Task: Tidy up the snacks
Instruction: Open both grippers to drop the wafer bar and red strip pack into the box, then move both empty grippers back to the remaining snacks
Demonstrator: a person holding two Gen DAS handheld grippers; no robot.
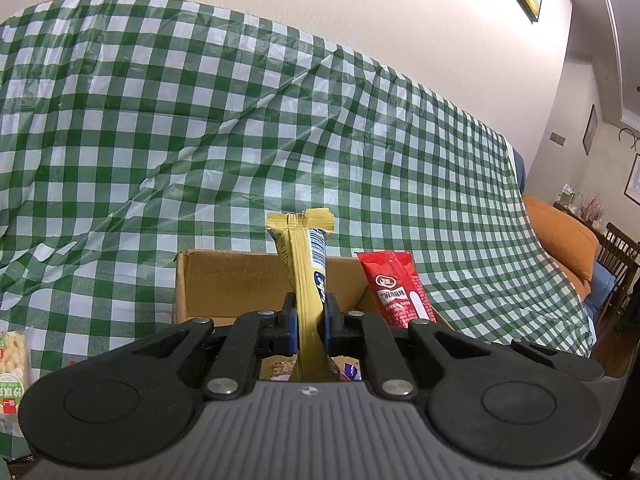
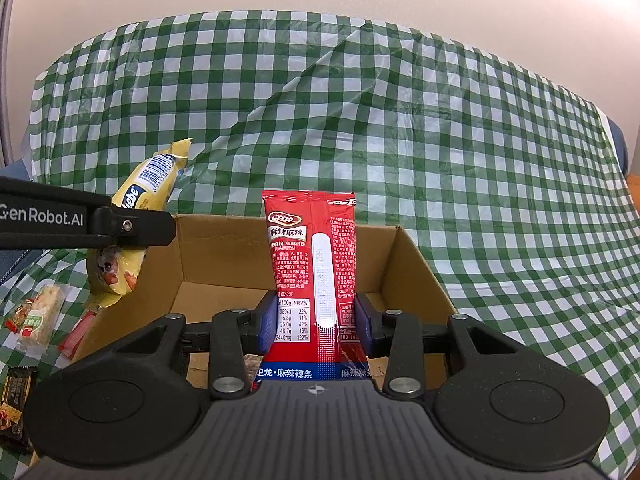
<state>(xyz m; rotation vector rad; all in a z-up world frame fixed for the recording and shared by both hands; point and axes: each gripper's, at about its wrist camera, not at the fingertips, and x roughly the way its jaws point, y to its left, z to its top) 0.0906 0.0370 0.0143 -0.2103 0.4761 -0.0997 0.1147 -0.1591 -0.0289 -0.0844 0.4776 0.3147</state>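
Above the open cardboard box (image 2: 416, 264), both grippers hold packets upright. The box sits on a green-and-white checked cloth (image 2: 400, 120) that climbs steeply behind its far wall. To the box's right the cloth lies bare; inside, much of the box floor shows uncovered near the far wall.

Left gripper (image 1: 310, 320): clenched on a narrow yellow snack packet (image 1: 306, 264), pads pressed against its two sides, the crimped top end standing above the box's far rim.

Right gripper (image 2: 316, 326): grasping a red snack packet (image 2: 310, 264) between its blue pads, the printed back facing the camera, the lower end dipping toward the box interior.

Only the right wrist view shows loose snacks left of the box: a pale wrapped bar (image 2: 40, 316), small red pieces (image 2: 78, 334), and a dark packet (image 2: 16, 396) at the frame edge. It also shows the yellow packet from the side, clamped outside the box's left wall.

Only the left wrist view shows an orange cushion (image 1: 560, 236) and a wooden chair (image 1: 618, 256) far right of the box, plus a pale green-labelled bag (image 1: 14, 368) on the left.
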